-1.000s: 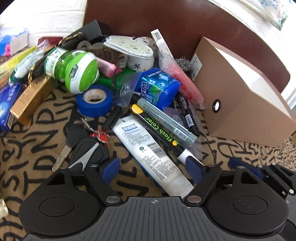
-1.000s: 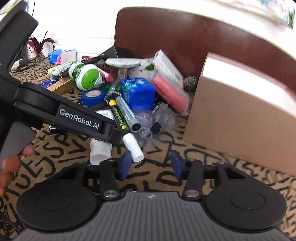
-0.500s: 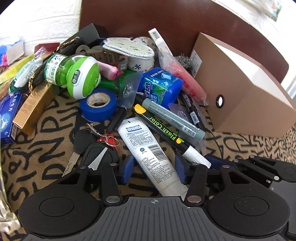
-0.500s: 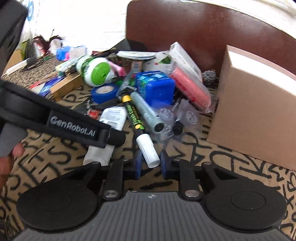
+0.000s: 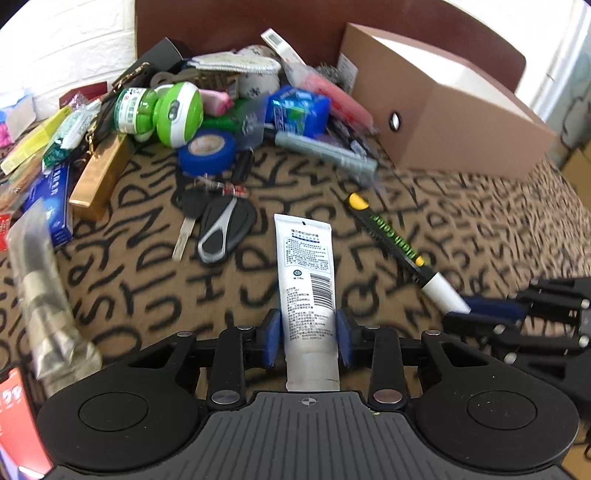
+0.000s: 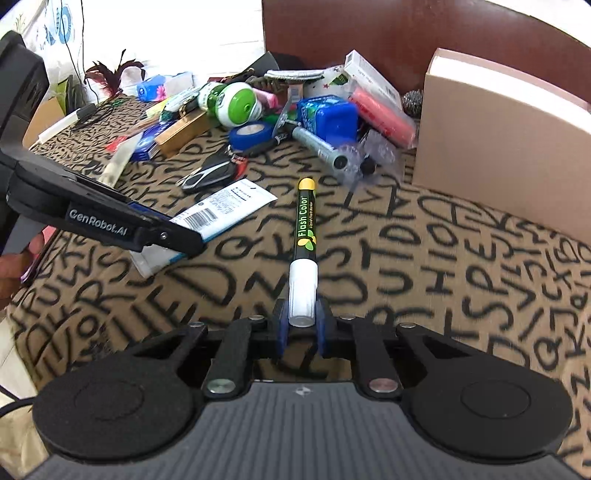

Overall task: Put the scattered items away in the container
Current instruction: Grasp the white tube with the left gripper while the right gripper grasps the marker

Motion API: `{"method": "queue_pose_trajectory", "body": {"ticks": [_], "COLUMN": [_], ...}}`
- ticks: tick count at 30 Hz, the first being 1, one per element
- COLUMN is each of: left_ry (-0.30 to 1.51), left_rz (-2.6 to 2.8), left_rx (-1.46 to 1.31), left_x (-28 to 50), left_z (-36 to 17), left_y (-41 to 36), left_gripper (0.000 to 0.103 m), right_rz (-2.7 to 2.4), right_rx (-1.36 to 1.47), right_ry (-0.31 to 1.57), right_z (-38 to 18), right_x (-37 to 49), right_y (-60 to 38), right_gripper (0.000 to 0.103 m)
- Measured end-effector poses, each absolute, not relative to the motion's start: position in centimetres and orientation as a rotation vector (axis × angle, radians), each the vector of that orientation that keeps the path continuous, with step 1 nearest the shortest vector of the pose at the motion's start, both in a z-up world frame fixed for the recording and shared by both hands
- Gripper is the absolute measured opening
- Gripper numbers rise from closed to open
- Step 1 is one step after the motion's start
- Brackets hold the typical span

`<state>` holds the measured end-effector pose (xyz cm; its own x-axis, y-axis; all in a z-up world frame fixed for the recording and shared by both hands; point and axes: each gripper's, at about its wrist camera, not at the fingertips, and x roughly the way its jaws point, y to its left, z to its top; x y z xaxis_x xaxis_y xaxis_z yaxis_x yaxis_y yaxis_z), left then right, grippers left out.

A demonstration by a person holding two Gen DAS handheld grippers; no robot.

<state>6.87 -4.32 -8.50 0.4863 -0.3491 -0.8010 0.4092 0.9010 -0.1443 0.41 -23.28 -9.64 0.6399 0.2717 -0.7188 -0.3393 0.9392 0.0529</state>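
My left gripper [image 5: 307, 334] is shut on a white tube [image 5: 304, 269] with a barcode, held near its cap end above the patterned cloth. My right gripper [image 6: 301, 325] is shut on the white cap of a black Flash Color marker [image 6: 306, 225], which points away from me. The marker also shows in the left wrist view [image 5: 399, 247], and the tube in the right wrist view [image 6: 218, 212]. The brown cardboard box [image 5: 443, 107] stands at the far right, also in the right wrist view [image 6: 498, 140]. A pile of scattered items lies at the back.
The pile holds a green-capped bottle [image 5: 162, 110], blue tape roll [image 5: 207, 147], blue gum box [image 5: 299, 110], grey marker [image 5: 325, 151], car key [image 5: 221, 229] and gold box [image 5: 99, 177]. A brown chair back [image 6: 406, 33] stands behind.
Both grippers closed on their items and pulled back from the pile: the left with the white tube, the right with the marker. Both items now lie clear of the heap.
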Motion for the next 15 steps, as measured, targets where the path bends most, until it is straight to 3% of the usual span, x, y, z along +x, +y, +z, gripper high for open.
{"method": "queue_pose_trajectory", "body": {"ticks": [1, 9, 11, 12, 13, 15], "left_ry": [0.957, 0.950, 0.948, 0.945, 0.943, 0.949], "left_rz": [-0.461, -0.454, -0.455, -0.452, -0.452, -0.459], "left_rx": [0.076, 0.096, 0.126, 0.145, 0.160, 0.159], "left_x": [6.7, 7.6, 7.7, 7.7, 7.7, 7.9], "left_z": [-8.5, -8.7, -8.7, -8.7, -8.7, -8.7], "left_y": [-4.4, -5.8, -6.1, -6.2, -6.3, -6.2], "left_gripper": [0.051, 0.063, 0.059, 0.041, 0.036, 0.037], "right_rz": [0.346, 0.339, 0.339, 0.345, 0.348, 0.354], "right_rx": [-0.099, -0.130, -0.141, -0.141, -0.141, -0.147], "right_ry": [0.802, 0.774, 0.780, 0.787, 0.792, 0.793], "right_z": [-9.5, -9.3, -9.5, -9.6, -9.7, -9.8], "right_x": [0.3, 2.7, 3.2, 3.4, 3.6, 3.8], "right_y": [-23.2, -22.0, -21.7, -21.6, -21.6, -21.4], "right_gripper": [0.020, 0.025, 0.025, 0.025, 0.024, 0.024]}}
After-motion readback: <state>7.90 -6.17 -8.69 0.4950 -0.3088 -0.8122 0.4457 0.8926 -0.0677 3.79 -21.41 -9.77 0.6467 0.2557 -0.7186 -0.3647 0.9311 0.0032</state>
